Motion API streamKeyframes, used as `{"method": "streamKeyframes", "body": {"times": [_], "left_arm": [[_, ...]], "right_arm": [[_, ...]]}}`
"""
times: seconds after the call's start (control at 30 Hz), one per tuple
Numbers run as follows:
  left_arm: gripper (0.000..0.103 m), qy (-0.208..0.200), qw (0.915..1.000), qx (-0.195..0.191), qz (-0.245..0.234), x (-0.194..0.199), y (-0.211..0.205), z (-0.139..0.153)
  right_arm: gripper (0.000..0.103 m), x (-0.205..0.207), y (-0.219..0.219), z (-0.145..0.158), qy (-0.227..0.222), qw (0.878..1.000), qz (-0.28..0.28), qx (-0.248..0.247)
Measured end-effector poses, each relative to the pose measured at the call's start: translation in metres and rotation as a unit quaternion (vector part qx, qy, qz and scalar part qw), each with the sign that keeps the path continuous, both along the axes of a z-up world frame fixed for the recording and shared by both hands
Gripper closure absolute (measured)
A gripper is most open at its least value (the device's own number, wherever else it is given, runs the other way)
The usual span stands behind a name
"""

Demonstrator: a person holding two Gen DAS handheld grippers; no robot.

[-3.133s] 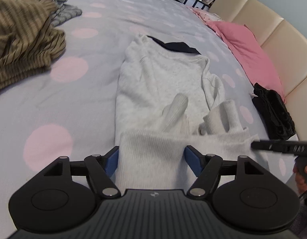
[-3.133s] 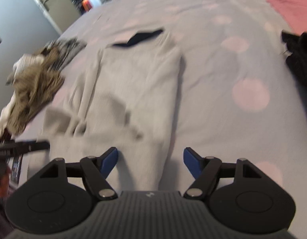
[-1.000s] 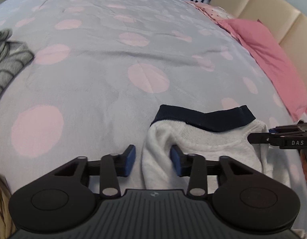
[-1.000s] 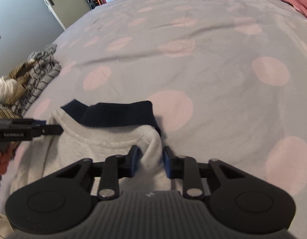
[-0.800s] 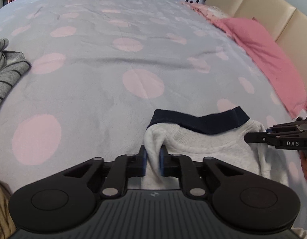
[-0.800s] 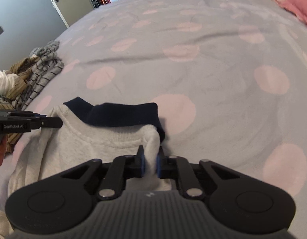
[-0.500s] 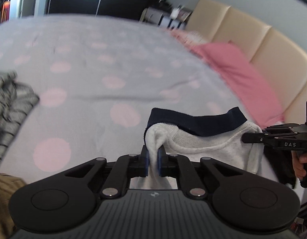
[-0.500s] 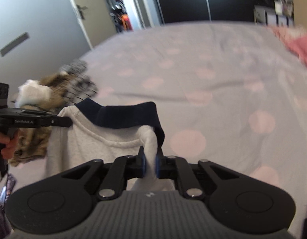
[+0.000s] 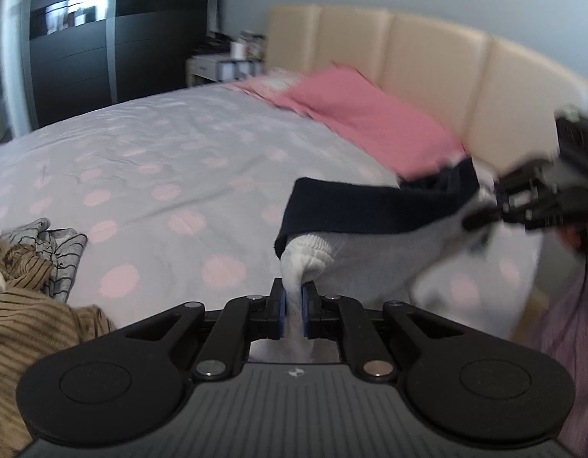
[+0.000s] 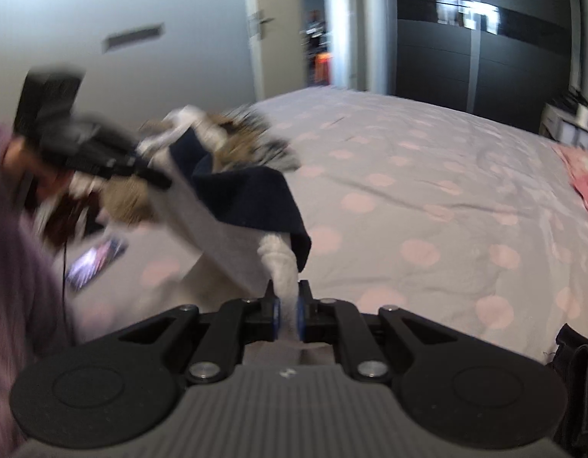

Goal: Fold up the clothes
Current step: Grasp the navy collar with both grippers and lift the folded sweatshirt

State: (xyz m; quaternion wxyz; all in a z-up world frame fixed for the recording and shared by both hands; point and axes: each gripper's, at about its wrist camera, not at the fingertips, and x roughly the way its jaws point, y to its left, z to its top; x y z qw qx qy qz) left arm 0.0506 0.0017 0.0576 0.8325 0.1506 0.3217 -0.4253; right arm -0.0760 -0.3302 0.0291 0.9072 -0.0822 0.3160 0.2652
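Grey bedding with pink dots [image 9: 172,160] fills the middle of both views. At the bottom centre of the left wrist view, the left gripper [image 9: 293,313] has its jaws clamped narrow on a bunched corner of the light grey sweater with a navy collar band [image 9: 374,263], lifted above the bed. At the bottom centre of the right wrist view, the right gripper [image 10: 286,316] pinches the other corner likewise. A pink pillow [image 9: 366,122] lies against the cream padded headboard [image 9: 439,65] at upper right; a brown striped garment [image 9: 30,328] sits lower left.
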Motion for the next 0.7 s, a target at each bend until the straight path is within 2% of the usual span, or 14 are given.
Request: {"method": "streamKeyframes", "body": {"times": [0.13,0.27,0.37,0.47,0.6,0.7], "left_arm": [[0.097,-0.022,0.9941,0.07,-0.079,-0.044,0.0,-0.018],[0.097,-0.039,0.9771,0.133,-0.162,-0.073,-0.003,-0.048],[0.097,-0.059,0.9595,0.178,-0.211,-0.087,-0.01,-0.075],[0.097,-0.081,0.9379,0.221,-0.255,-0.099,-0.019,-0.103],[0.097,-0.103,0.9127,0.258,-0.3,-0.107,-0.026,-0.135],[0.097,-0.122,0.8989,0.273,-0.32,-0.11,-0.026,-0.151]], "right_arm": [[0.093,-0.037,0.019,-0.017,0.0,0.996,0.065,-0.069],[0.093,-0.074,0.038,-0.035,0.001,0.982,0.129,-0.137],[0.093,-0.084,0.054,-0.06,-0.003,0.962,0.175,-0.211],[0.093,-0.094,0.07,-0.086,-0.006,0.933,0.22,-0.284],[0.093,-0.099,0.081,-0.117,-0.019,0.899,0.264,-0.348],[0.092,-0.1,0.081,-0.132,-0.032,0.883,0.281,-0.375]]}}
